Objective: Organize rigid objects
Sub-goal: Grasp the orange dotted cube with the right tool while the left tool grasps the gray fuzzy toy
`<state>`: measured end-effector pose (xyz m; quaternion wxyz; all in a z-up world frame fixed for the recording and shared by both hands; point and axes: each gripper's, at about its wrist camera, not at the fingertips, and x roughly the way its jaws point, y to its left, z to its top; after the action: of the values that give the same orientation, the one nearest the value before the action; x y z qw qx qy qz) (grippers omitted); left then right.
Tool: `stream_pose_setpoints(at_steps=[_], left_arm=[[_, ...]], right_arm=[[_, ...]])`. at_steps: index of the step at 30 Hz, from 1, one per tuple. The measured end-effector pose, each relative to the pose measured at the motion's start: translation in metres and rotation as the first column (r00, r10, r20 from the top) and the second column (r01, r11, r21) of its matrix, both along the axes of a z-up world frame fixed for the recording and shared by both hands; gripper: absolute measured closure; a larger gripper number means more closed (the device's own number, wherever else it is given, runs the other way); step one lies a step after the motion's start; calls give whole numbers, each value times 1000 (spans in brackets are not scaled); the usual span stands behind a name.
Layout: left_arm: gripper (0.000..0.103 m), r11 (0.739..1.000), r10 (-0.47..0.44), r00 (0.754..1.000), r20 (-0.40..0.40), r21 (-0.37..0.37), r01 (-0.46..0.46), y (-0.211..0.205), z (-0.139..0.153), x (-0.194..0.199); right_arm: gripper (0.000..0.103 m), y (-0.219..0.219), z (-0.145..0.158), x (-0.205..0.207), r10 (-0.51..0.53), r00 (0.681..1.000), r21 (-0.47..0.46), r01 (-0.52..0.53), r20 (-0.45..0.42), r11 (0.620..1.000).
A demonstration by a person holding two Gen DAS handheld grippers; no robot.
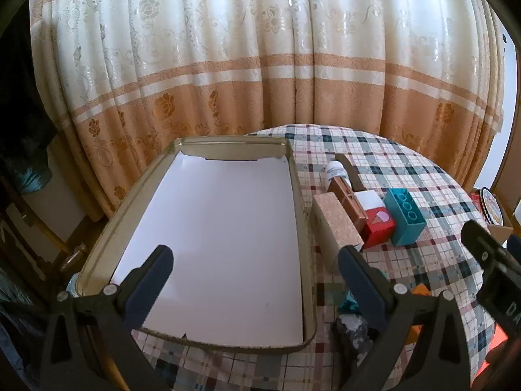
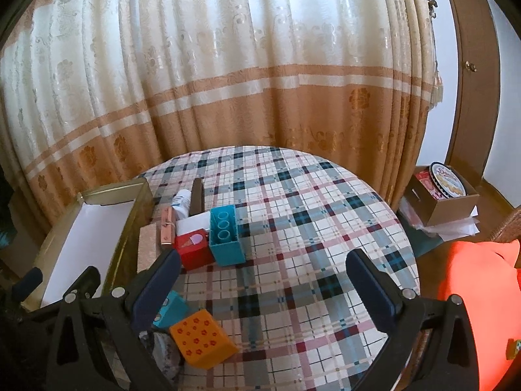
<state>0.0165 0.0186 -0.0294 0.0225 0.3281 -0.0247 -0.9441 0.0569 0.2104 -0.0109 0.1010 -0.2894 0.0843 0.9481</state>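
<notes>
Right wrist view: my right gripper (image 2: 263,277) hovers with jaws spread, empty; the orange block (image 2: 203,339) lies low-left, nearer it than my left gripper (image 1: 255,270), equally spread.

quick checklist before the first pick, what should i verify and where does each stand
1. Left hand-held gripper open and holding nothing: ok.
2. Right hand-held gripper open and holding nothing: ok.
3. Tray ready to take things, white liner bare: ok.
4. Teal block free to grasp: not ok, it stands tight against the red box.
5. Orange block free to grasp: ok, its top and right side are clear on the tablecloth.
6. Whether the white bottle will roll: cannot tell, it is partly hidden behind the cluster.
</notes>
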Motion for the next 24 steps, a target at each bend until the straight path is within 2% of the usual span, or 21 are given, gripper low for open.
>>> stream_pose_setpoints(at_steps=[3, 6, 10, 12, 17, 19, 20, 21, 24], left_arm=[[0, 1000, 2, 1000, -2, 14, -2, 0, -6, 5], [0, 999, 28, 999, -39, 17, -28, -1, -8, 10], [0, 999, 36, 998, -47, 42, -34, -7, -4, 11], [0, 999, 15, 999, -42, 46, -13, -10, -3, 14], [0, 999, -35, 999, -36, -5, 35, -6, -7, 31], [0, 998, -60, 998, -11, 23, 60, -6, -10, 37], [0, 995, -82, 997, 12, 61, 81, -6, -12, 39], [1, 993, -93, 995, 25, 81, 91, -6, -14, 40], [1, 991, -117, 993, 32, 66, 115, 3, -18, 47]], right_arm=[[0, 3, -3, 4, -1, 1000, 12, 1, -20, 1000], [0, 3, -6, 7, -1, 999, 35, 3, -47, 999], [0, 5, -10, 8, 11, 1000, 36, -10, -28, 999], [0, 7, -9, 9, 12, 1000, 36, -11, -26, 999], [1, 6, -13, 17, 59, 998, 38, -58, -15, 998], [1, 4, -18, 19, 86, 996, 46, -86, 7, 995], [1, 3, -20, 21, 96, 995, 47, -96, 12, 994], [2, 2, -22, 23, 113, 993, 46, -114, 19, 992], [15, -1, -26, 24, 173, 984, 41, -175, 46, 984]])
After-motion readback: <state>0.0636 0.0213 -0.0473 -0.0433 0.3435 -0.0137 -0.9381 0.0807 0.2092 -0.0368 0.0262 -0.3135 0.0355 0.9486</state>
